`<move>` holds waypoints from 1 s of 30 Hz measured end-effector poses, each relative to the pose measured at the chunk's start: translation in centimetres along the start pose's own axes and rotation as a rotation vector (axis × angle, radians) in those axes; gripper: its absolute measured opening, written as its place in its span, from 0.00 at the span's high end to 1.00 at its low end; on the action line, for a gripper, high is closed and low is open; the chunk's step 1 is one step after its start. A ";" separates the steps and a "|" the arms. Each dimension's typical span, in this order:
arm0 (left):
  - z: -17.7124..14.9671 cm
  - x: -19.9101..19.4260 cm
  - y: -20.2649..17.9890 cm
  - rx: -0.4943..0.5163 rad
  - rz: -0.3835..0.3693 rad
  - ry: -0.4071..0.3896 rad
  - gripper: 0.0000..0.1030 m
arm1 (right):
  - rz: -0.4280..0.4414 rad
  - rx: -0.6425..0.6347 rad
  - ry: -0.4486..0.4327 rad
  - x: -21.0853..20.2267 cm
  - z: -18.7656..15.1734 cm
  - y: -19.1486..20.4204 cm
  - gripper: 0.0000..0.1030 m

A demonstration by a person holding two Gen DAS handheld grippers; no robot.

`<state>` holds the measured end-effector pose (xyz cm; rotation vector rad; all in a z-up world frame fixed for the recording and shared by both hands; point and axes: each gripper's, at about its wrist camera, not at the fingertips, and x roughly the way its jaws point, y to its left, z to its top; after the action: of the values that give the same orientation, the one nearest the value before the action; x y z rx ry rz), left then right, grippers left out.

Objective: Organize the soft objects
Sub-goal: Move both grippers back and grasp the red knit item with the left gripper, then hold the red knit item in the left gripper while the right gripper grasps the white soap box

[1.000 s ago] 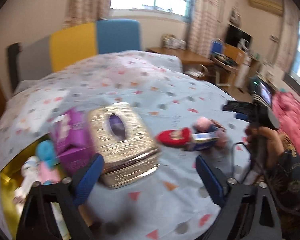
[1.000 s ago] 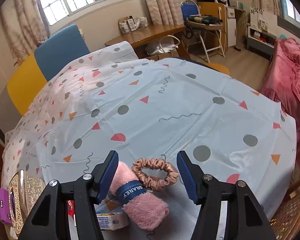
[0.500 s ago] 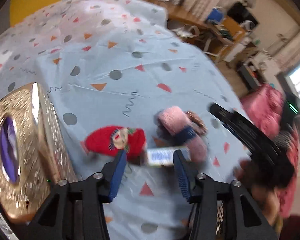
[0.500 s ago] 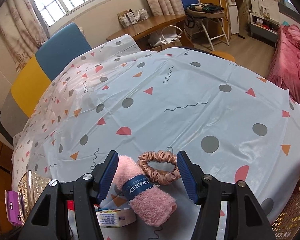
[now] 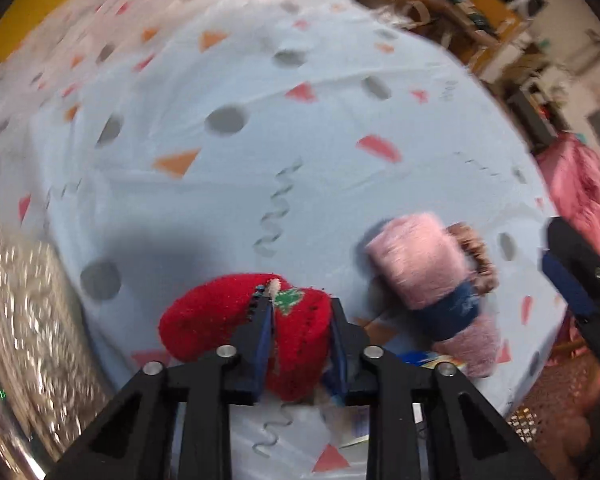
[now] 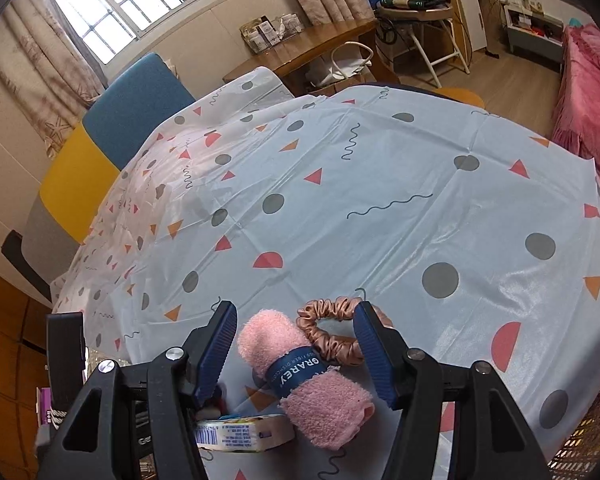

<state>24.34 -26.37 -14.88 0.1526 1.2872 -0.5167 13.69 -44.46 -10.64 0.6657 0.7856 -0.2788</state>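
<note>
Left claw: the left claw (image 5: 300, 320) has just been closing and now pinches the red knitted plush item with a green patch (image 5: 228, 320) between its blue pads; the fabric bulges out on both sides of the fingers.
Red item: it sits on the light blue patterned tablecloth (image 5: 260, 140) covering the surface, just right of a glittery gold box (image 5: 24, 320) at the left edge of the view.
Right claw: the right claw (image 6: 296, 344) hangs released, its jaws spread partway; the pads touch nothing.
Pink towel: a rolled fluffy pink towel with a dark blue paper band (image 6: 304, 376) lies on the cloth between the right claw's fingers, apart from both.
Scrunchie: a rose-gold satin scrunchie (image 6: 332, 336) lies touching the towel's far right side, partly behind the right finger.
Packet: a small white packet with a barcode (image 6: 240, 432) lies just beside the towel's near end, low in the right wrist view.
</note>
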 end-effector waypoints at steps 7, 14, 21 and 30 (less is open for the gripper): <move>-0.7 0.0 -0.3 0.046 0.062 -0.039 0.76 | 0.027 -0.010 0.009 0.1 0.0 0.3 0.40; -0.5 -2.3 1.3 -0.033 0.047 -0.101 0.76 | 0.103 -0.114 0.106 1.4 -1.1 2.6 0.40; -0.7 -6.8 3.1 -0.082 0.031 -0.177 0.76 | 0.172 -0.289 0.212 2.4 -3.3 6.1 0.31; -0.1 -8.8 3.6 -0.100 0.040 -0.228 0.76 | 0.120 -0.410 0.278 3.0 -5.3 7.4 0.18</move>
<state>24.25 -20.69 -7.22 0.0346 1.0819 -0.4215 16.24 -35.40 -12.25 0.3638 1.0283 0.0883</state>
